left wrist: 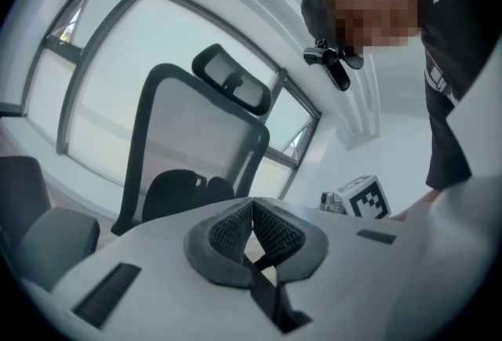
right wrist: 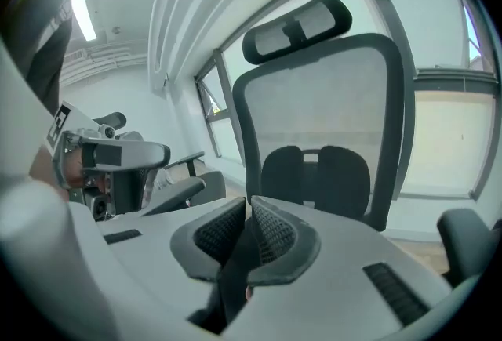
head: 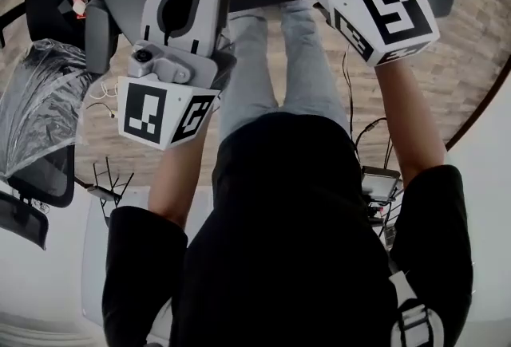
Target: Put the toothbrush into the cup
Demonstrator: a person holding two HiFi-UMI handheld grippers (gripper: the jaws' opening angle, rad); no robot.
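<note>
Grey mesh-backed office chair [right wrist: 321, 104] stands ahead of the right tool [right wrist: 249, 202]; it and the left tool [left wrist: 252, 204] are clenched empty, ribbed pads [left wrist: 228, 232] touching.

We wear a black short-sleeved top [head: 303, 242] with white marks [head: 411, 321] at its lower right, and pale blue jeans [head: 279, 58] beyond it. Our left hand-held gripper [left wrist: 252, 204] and right hand-held gripper [right wrist: 248, 200] are light grey, with dark ribbed pads [left wrist: 227, 230] and black-and-white marker cubes [head: 164, 112].

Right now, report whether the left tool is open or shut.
Shut. The left gripper view shows the white left tool with dark ribbed pads touching at the tips, nothing between.
</note>
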